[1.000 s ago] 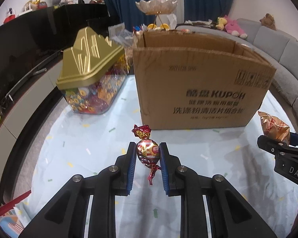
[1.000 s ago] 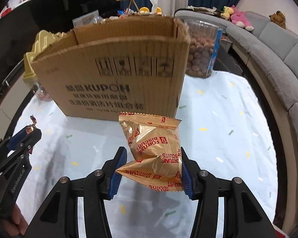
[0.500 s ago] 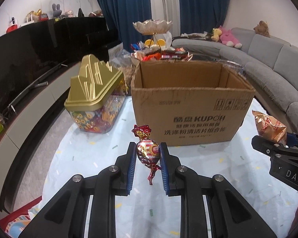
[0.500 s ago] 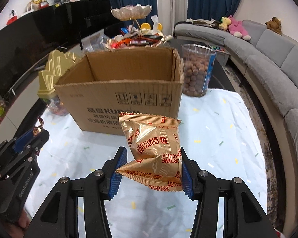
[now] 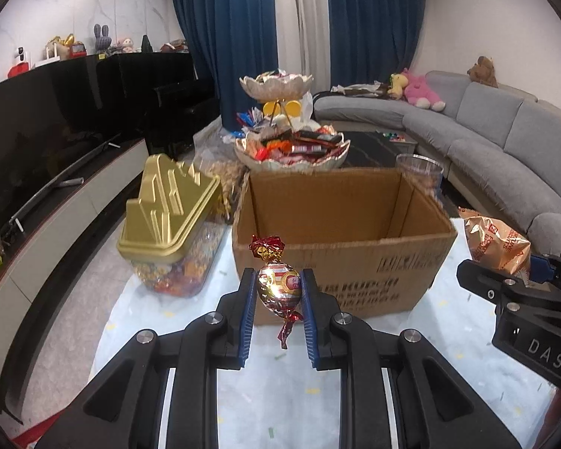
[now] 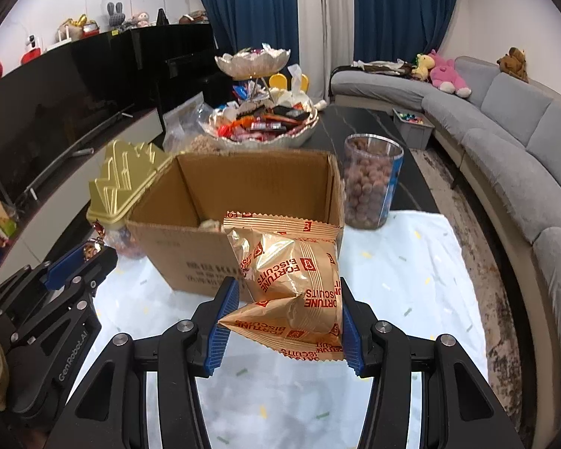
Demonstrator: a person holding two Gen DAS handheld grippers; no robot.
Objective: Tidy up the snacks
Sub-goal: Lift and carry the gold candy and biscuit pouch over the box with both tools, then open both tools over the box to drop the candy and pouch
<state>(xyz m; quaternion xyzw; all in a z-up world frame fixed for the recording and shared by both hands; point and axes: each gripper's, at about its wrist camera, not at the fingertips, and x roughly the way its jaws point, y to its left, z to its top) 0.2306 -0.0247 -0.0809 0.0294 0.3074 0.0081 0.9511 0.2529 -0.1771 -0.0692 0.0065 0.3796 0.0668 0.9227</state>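
My left gripper [image 5: 278, 292] is shut on a foil-wrapped candy [image 5: 279, 286] with red twisted ends, held in the air in front of the open cardboard box [image 5: 340, 243]. My right gripper [image 6: 286, 299] is shut on a gold pack of fortune biscuits [image 6: 291, 280], also raised before the box [image 6: 239, 224]. Each gripper shows at the edge of the other's view: the right gripper [image 5: 505, 265] with its pack at the right, the left gripper [image 6: 93, 254] with the candy at the left. Something pale lies low inside the box.
A clear jar with a gold lid [image 5: 168, 224] stands left of the box. A tall clear jar of brown balls [image 6: 370, 183] stands at its right. Behind are tiered dishes of snacks [image 5: 291, 146]. The table has a pale speckled cloth [image 6: 411, 273]. A grey sofa [image 5: 505, 138] curves along the right.
Both grippers have risen with their snacks still held. The box now sits lower in both views and its open inside shows.
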